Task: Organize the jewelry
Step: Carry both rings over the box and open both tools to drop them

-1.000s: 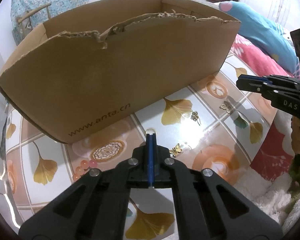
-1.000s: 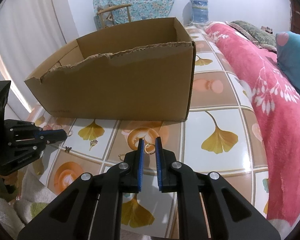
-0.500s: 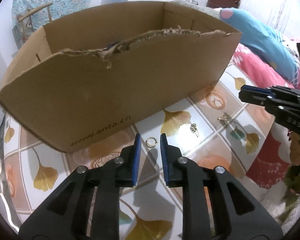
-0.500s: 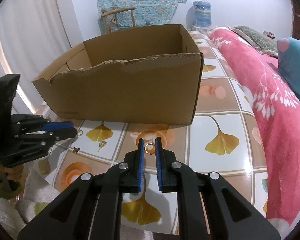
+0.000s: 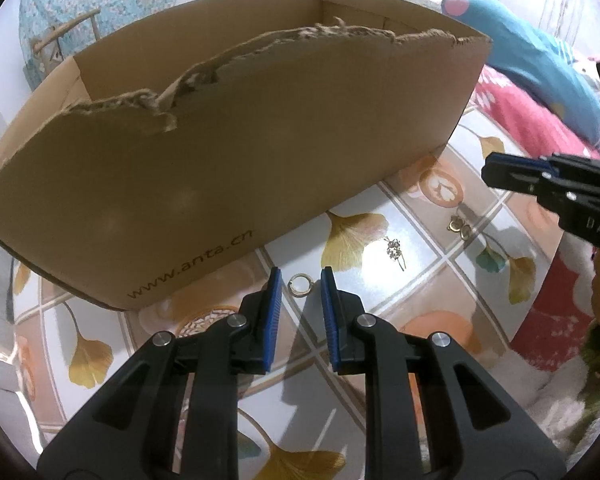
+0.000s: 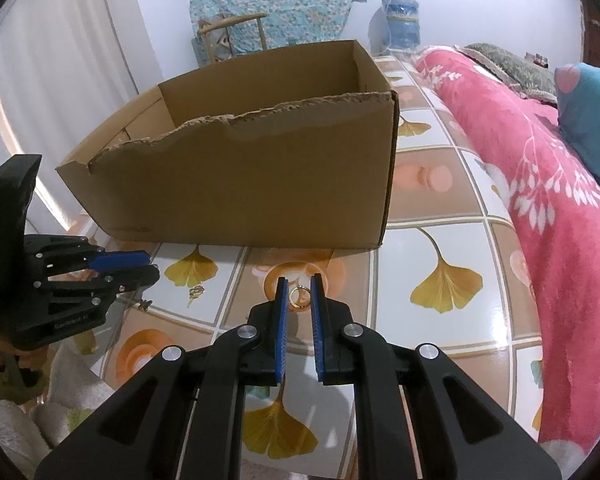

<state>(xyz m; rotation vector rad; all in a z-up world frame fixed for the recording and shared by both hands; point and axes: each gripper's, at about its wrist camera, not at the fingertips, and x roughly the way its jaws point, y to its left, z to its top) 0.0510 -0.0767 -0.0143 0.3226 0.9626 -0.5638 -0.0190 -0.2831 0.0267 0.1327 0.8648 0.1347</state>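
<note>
A: L tongs?
B: L gripper spread, jaws just been opening. Gold ring lies flat on table just past the tips, in line w/ the gap. Pads not on it.
A: R?
B: R gripper pinching second ring upright btw pads, off the table. Prob held high to clear the box wall.
A: Room to move?
B: Cardboard box sits close behind. Near wall is torn, lowest at its L end, so that's the easiest way in imo. Dangly earring + stud pair lie btw the 2 grippers, so don't sweep them. Red blanket bounds the R side, w/ open tiles before it.
</note>
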